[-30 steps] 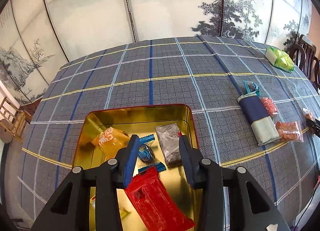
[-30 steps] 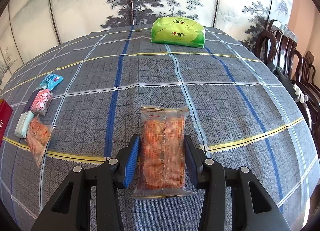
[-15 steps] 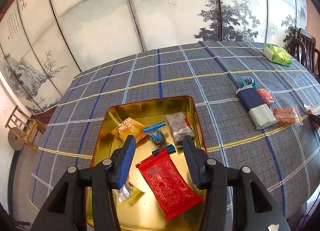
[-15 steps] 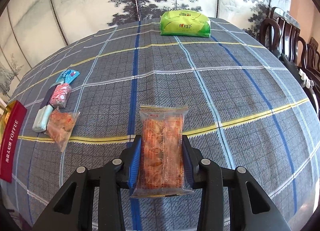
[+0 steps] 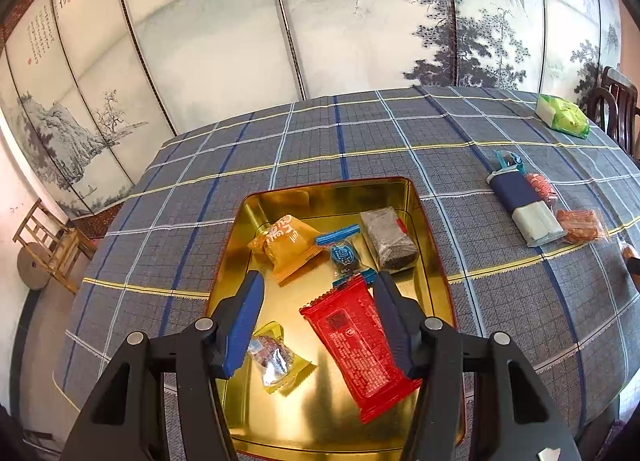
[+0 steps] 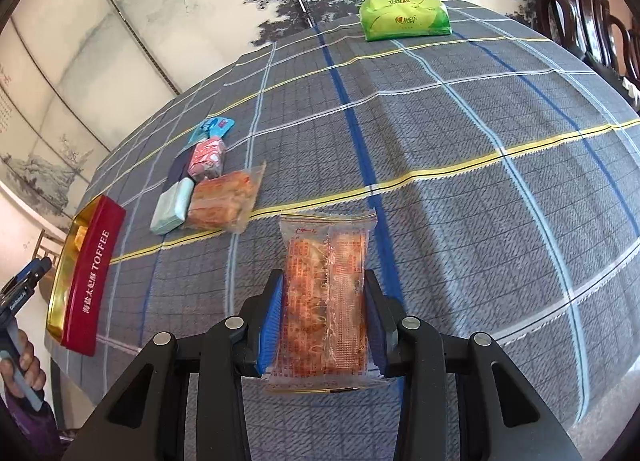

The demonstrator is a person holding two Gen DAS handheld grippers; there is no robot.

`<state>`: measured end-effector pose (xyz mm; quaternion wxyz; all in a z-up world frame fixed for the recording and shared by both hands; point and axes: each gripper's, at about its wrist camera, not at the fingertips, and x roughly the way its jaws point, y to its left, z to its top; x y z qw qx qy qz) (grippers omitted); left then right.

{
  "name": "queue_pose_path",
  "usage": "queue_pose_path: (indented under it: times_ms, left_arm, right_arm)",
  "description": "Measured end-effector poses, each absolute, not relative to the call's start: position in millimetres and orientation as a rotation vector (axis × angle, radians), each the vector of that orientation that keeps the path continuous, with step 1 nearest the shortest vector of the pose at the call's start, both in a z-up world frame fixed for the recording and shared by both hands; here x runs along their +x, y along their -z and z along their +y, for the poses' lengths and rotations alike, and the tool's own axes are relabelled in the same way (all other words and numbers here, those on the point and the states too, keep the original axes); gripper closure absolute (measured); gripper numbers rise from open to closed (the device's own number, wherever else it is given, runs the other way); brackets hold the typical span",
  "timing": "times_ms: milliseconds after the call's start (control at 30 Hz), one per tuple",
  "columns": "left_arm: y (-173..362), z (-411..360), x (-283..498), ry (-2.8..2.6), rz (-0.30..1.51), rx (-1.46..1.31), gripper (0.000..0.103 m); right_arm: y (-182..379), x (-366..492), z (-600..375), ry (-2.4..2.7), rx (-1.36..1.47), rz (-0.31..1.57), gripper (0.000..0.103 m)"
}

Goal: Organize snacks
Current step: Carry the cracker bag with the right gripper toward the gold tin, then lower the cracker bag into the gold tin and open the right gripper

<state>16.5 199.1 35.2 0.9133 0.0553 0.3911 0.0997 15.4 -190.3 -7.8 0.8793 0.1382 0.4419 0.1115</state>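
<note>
A gold tin point(image 5: 434, 249) with red outer walls point(image 6: 92, 277) holds a red packet point(image 5: 360, 345), an orange-yellow packet point(image 5: 288, 245), a blue candy point(image 5: 344, 255), a dark bar point(image 5: 390, 239) and a small yellow-wrapped candy point(image 5: 276, 357). My left gripper point(image 5: 320, 281) hovers over the tin, its jaws opening, with nothing pressed between the pads. My right gripper point(image 6: 323, 277) is shut on a clear packet of orange snacks point(image 6: 326, 301), held above the plaid cloth to the right of the tin.
Right of the tin lie a navy-and-pale packet point(image 5: 524, 205), a pink candy point(image 6: 208, 155), a second orange packet point(image 6: 224, 201) and a teal wrapper point(image 6: 212, 127). A green pack point(image 6: 404, 17) sits far back. Dark wooden chairs point(image 6: 580, 9) stand at the right edge. A hand point(image 6: 24, 365) shows at the left.
The left gripper drew back from the tin and its jaws widened, leaving the red packet lying inside. The right gripper closed on the orange packet and carried it left toward the tin.
</note>
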Motion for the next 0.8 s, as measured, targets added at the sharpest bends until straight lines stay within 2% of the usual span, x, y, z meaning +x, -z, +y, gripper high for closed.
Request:
queue_pose_path:
  times_ms: [267,400,600,800]
  left_arm:
    - [-36,223,1,-0.246,0.801,0.087,0.049]
    - [-37,244,-7,-0.295,0.794,0.067,0.045]
    - [-29,276,-15,-0.371,0.813,0.04,0.044]
    - [-25,290,-25,-0.391,0.818,0.028,0.044]
  right_arm:
    - [-16,4,-133,-0.364,0.263,0.91,0.064]
    - [-37,2,-93,-0.456,0.233,0.885,0.064]
    - [-61,5,-18,-0.623,0.198,0.884,0.064]
    - [-61,13,66,-0.77,0.153,0.934,0.064]
